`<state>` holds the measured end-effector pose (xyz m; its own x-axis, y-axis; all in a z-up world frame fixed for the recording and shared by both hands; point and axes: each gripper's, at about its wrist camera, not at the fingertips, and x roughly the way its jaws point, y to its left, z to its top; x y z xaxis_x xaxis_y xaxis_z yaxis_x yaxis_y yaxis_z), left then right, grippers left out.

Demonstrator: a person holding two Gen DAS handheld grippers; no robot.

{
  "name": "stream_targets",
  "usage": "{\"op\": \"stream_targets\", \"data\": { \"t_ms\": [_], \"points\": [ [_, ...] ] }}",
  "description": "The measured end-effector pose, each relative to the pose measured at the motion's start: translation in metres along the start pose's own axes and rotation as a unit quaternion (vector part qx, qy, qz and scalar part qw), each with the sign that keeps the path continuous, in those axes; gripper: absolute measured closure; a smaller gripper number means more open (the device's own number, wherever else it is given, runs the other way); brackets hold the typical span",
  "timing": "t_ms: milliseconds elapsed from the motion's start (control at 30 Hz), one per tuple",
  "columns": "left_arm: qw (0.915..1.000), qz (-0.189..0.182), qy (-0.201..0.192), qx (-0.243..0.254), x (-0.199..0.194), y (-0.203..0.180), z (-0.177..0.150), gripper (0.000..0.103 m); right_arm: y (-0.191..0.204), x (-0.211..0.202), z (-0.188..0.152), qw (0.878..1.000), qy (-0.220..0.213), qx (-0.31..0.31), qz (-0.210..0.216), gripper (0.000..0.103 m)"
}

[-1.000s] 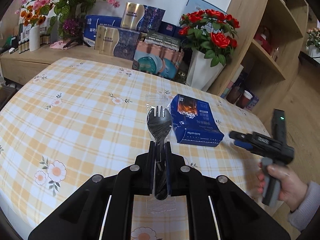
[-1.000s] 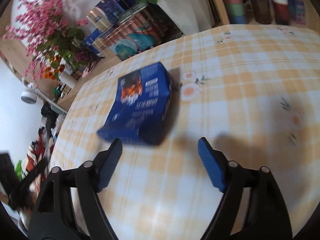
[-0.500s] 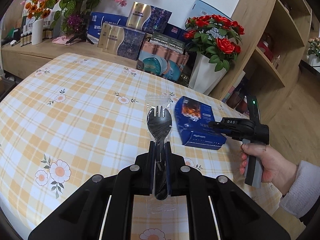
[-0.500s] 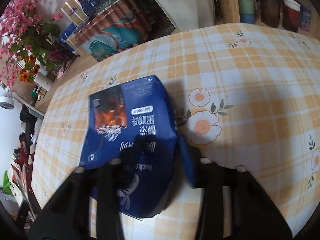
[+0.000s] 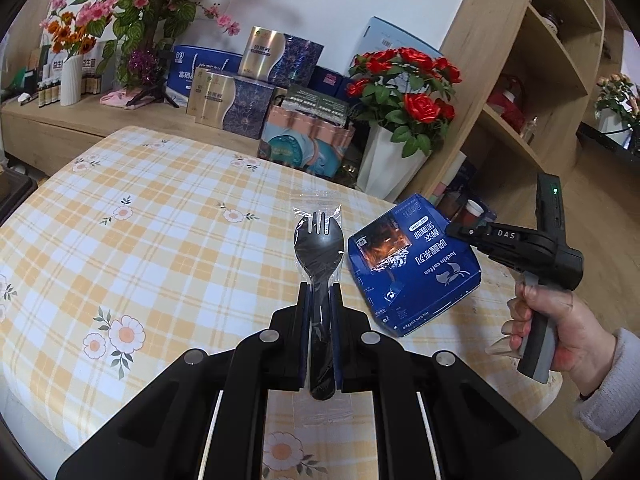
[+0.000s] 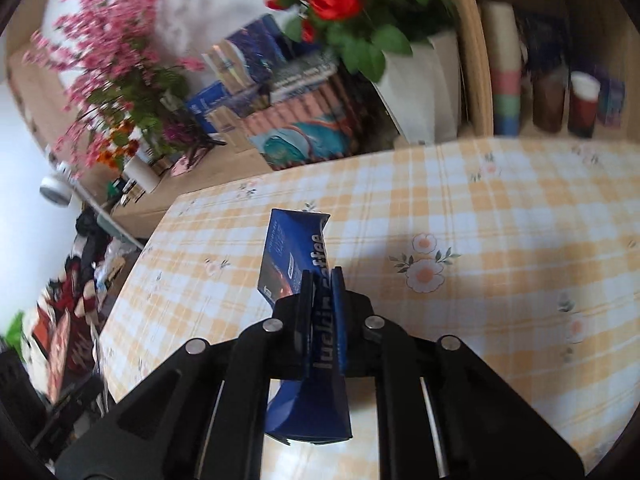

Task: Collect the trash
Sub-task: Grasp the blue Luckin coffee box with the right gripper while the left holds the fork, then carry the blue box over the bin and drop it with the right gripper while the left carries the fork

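My left gripper [image 5: 319, 300] is shut on a black plastic spork in a clear wrapper [image 5: 318, 240], held above the yellow checked tablecloth [image 5: 160, 248]. My right gripper [image 6: 322, 280] is shut on a blue coffee box [image 6: 294, 248], squeezing it flat and holding it tilted above the table. In the left wrist view the blue coffee box [image 5: 412, 264] hangs lifted to the right of the spork, with the right gripper [image 5: 456, 232] clamped on its far edge and a hand on the handle.
Gift boxes [image 5: 256, 96], a white vase of red roses [image 5: 396, 160] and pink flowers [image 5: 132, 8] stand behind the table. A wooden shelf unit [image 5: 520, 100] rises at the right. Cups [image 6: 584, 104] stand on its low shelf. Clutter lies on the floor at left [image 6: 80, 272].
My right gripper reached the blue coffee box, shut on it and lifted it off the table, tilted. My left gripper kept hold of the spork and barely moved.
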<state>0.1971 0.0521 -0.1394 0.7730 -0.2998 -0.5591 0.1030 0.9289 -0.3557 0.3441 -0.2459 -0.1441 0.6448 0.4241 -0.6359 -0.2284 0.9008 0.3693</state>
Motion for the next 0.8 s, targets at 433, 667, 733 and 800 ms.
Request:
{"op": "stream_targets", "data": {
  "t_ms": [433, 667, 733, 800],
  "points": [
    [0.9991, -0.028, -0.012, 0.029, -0.071, -0.036, -0.012, 0.094, 0.049, -0.129, -0.043, 0.994, -0.056, -0.098, -0.004, 0.09],
    [0.9982, -0.044, -0.018, 0.038, -0.119, -0.046, -0.024, 0.094, 0.069, -0.179, -0.081, 0.991, -0.073, -0.114, 0.001, 0.09],
    [0.998, -0.046, -0.019, 0.039, -0.133, -0.047, -0.028, 0.094, 0.074, -0.192, -0.095, 0.991, -0.074, -0.115, 0.004, 0.09],
    [0.9979, -0.048, -0.021, 0.039, -0.145, -0.048, -0.032, 0.094, 0.08, -0.203, -0.109, 0.991, -0.072, -0.116, 0.007, 0.09]
  ]
}}
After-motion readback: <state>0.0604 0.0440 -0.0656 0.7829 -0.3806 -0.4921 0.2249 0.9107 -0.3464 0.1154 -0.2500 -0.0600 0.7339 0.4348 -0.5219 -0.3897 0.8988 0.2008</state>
